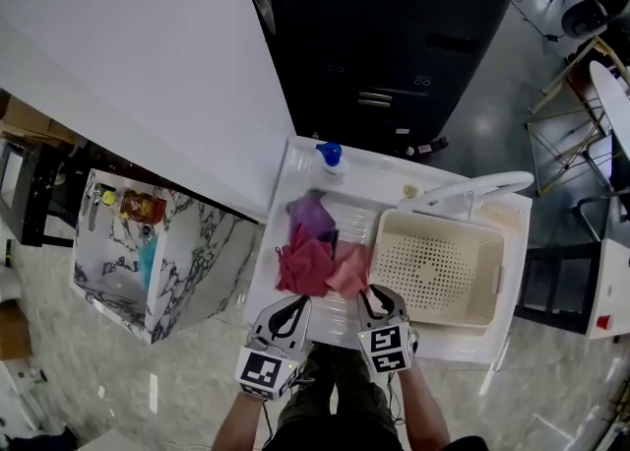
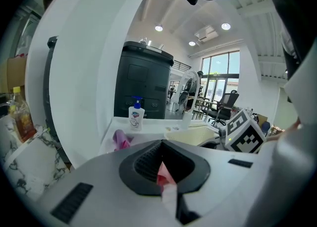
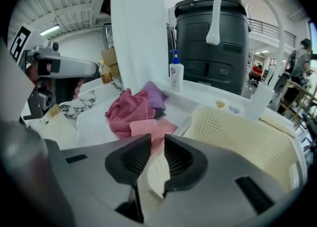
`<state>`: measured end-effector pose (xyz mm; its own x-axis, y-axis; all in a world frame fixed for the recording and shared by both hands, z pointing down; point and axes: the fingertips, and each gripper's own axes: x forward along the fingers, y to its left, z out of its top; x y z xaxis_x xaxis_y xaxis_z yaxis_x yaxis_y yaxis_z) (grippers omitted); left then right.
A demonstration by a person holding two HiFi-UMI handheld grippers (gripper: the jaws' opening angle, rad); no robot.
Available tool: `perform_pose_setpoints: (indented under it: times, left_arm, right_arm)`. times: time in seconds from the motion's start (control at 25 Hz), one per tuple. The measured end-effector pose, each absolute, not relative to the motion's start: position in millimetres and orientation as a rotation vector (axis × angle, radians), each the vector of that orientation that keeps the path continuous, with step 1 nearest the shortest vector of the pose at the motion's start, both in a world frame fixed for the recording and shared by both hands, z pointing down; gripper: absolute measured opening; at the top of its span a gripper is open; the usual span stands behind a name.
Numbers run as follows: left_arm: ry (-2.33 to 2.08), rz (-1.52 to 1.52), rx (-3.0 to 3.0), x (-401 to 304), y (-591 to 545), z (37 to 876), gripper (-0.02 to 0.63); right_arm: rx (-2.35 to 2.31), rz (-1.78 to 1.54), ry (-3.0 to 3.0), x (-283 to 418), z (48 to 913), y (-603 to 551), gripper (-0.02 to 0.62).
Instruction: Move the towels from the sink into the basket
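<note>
White sink (image 1: 394,181) on open grey floor (image 1: 197,380): towels (image 1: 349,270) left, basket (image 1: 433,262) right.
Left gripper (image 1: 288,303) clamps red towel (image 1: 305,267); right gripper (image 1: 379,293), jaws apart and empty, at basket's near-left corner.

A kitchen corner mocked up inside a big open workspace: a free-standing white sink unit (image 1: 374,178) with tap (image 1: 482,185) and soap bottle (image 1: 330,157) on polished grey floor (image 1: 492,75), office chairs (image 2: 225,103) by tall windows (image 2: 220,75), corrugated ceiling (image 3: 69,3).

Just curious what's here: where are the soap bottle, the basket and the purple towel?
soap bottle (image 1: 330,155): head view, blue pump top.
basket (image 1: 438,267): head view, perforated floor.
purple towel (image 1: 311,214): head view, middle of the cloth.
</note>
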<state>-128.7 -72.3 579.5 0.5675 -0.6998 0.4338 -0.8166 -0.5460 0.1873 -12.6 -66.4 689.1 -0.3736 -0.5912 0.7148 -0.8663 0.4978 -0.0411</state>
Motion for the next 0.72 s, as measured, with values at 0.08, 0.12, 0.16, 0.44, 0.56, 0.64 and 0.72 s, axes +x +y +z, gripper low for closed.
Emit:
perform_pose_setpoints:
  times: [0.08, 0.12, 0.16, 0.44, 0.56, 0.64, 0.72]
  left_arm:
    - [-1.237, 0.442, 2.427, -130, -71, 580, 0.003]
    - [-1.238, 0.442, 2.424, -131, -70, 580, 0.003]
    - [-1.239, 0.442, 2.421, -131, -70, 580, 0.003]
    - [-1.246, 0.448, 2.422, -128, -66, 579, 0.003]
    - [-1.251, 0.441, 2.431, -127, -66, 576, 0.003]
    - [-1.256, 0.441, 2.432, -128, -66, 573, 0.003]
    - [-1.265, 0.437, 2.433, -129, -65, 570, 0.003]
  right_arm:
    - [1.202, 0.538, -2.08, -10, 688, -67, 0.083]
    - [1.208, 0.536, -2.071, -9, 687, -67, 0.068]
    - [1.214, 0.534, -2.066, -8, 687, -68, 0.056]
    - [1.224, 0.545, -2.124, -11, 685, -69, 0.035]
    - [1.234, 0.554, -2.147, -12, 679, -70, 0.034]
    - [1.242, 0.538, -2.156, -12, 673, -71, 0.034]
    - [1.25, 0.527, -2.169, -13, 666, -72, 0.034]
